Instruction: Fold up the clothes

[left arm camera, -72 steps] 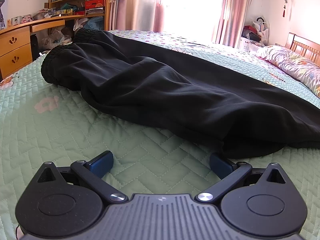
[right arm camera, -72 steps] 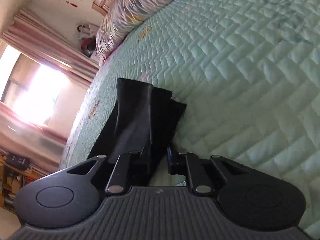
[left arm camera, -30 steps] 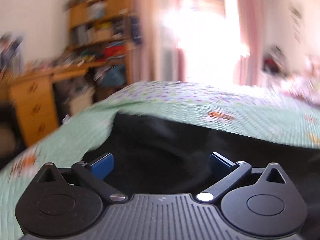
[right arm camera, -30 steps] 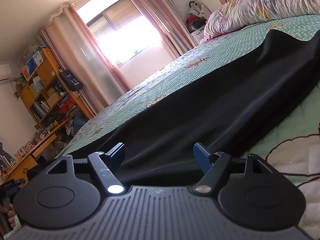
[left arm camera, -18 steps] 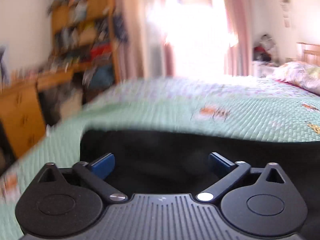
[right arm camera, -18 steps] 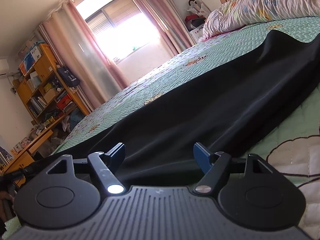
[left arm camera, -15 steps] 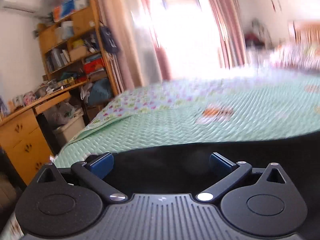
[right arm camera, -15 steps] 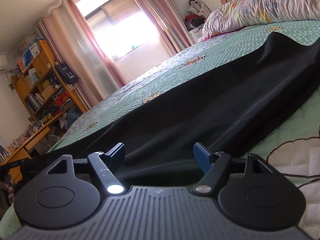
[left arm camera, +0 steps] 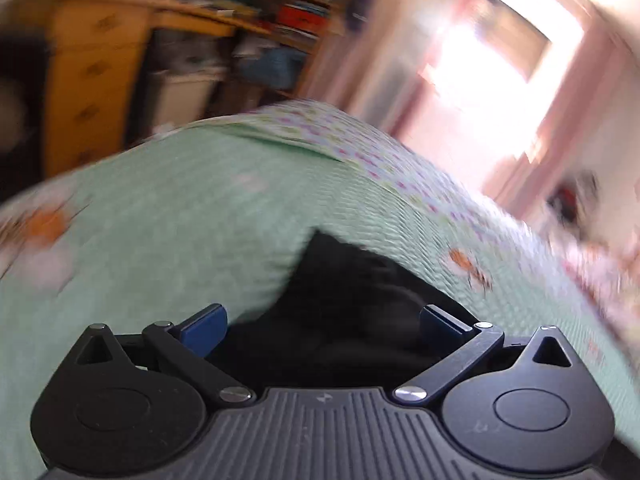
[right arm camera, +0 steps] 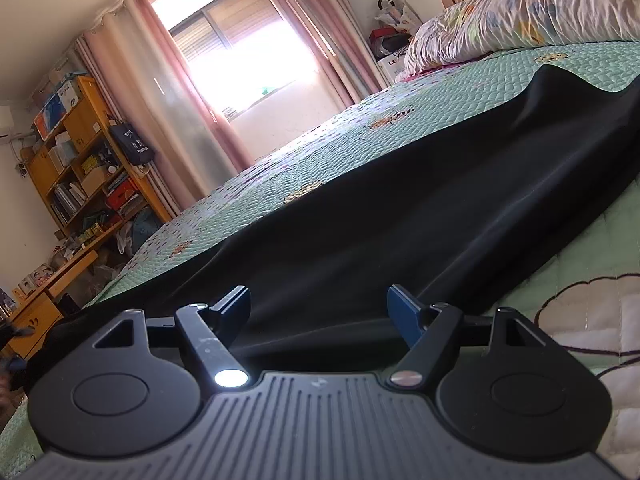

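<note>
Both tongs stand wide open, gripping nothing — left tongs (left arm camera: 322, 322) and right tongs (right arm camera: 320, 306) each straddle the black garment (right arm camera: 420, 216). Before lifting, close squarely on an edge — gather every layer and keep the cloth flat on the bed (right arm camera: 420, 108).

Bare quilt (right arm camera: 592, 240) beside black trousers (right arm camera: 400, 220); pillow (right arm camera: 540, 12) bounds far end

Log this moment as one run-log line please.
stage: folding | black garment flat on green quilt | left gripper: open | right gripper: open

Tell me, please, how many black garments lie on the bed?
1. A single black garment lies stretched along the green quilt, just ahead of the right gripper; the left gripper faces one blurred end of it. Other clothes may lie out of view.
</note>
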{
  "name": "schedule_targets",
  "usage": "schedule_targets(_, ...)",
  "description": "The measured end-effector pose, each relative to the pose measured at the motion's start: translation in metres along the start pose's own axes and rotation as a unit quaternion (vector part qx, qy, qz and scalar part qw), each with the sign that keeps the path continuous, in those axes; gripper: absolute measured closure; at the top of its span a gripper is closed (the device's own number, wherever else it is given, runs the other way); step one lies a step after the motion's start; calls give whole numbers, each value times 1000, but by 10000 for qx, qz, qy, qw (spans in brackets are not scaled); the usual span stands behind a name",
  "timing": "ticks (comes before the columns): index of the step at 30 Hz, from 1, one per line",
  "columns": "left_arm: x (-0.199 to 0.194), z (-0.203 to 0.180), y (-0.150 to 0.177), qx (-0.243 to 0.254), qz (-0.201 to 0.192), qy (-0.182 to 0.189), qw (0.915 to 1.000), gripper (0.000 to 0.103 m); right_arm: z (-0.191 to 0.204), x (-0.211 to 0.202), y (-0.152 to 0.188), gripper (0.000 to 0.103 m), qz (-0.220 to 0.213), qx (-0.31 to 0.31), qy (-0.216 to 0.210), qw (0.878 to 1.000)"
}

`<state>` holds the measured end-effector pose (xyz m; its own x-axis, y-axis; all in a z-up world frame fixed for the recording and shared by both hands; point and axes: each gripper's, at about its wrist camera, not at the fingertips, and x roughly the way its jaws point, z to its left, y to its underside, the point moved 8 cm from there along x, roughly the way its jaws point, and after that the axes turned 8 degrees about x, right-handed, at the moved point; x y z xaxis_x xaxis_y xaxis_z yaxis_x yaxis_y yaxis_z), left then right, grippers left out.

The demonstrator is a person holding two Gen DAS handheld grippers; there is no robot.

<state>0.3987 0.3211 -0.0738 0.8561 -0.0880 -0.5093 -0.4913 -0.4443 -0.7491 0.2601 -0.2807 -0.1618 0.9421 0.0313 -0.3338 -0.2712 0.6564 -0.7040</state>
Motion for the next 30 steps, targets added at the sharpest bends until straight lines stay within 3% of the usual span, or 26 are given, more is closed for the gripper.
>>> schedule_targets(2,-10,24,36,-822,346,323,9955,1,1,0,0,27,1,1,0,10000)
schedule_targets(5,-5,23,54,-900,178,429,9949,1,1,0,-1,27,10,-12,18,10000)
schedule_targets(7,12,15,46,-1263,215,505,9905,1,2,0,-1,27,16,-23,33,10000)
schedule_targets(10,59,-1,31,-1817,456,1111,9760,1,3,0,-1,27,17,-22,36,10000)
schedule_targets(13,95,-9,16,-1922,471,961,9755,1,3,1,0,27,15,-13,28,10000)
schedule_targets(16,116,-2,2,-2442,347,1108,9627,1,1,0,-1,27,0,21,-5,10000)
schedule_targets(18,123,-2,-2,-2542,384,1108,9600,2,0,0,-1,27,-8,43,-25,10000)
schedule_targets(19,126,-3,-3,-2559,413,1104,9595,5,0,0,-2,27,-11,53,-35,10000)
schedule_targets(20,126,-2,-3,-2496,436,1047,9617,21,0,0,-2,27,-15,60,-42,10000)
schedule_targets(21,126,-1,-2,-2391,455,962,9652,44,-1,0,-2,27,-18,61,-46,10000)
schedule_targets(24,115,1,-5,-2101,395,863,9731,65,-1,-1,-2,26,-20,65,-51,10000)
schedule_targets(27,87,-15,-23,-1603,189,773,9839,71,-1,-2,-2,26,-22,79,-32,10000)
schedule_targets(30,64,-39,-44,-1416,-10,694,9875,72,0,-3,-3,27,-25,97,-7,10000)
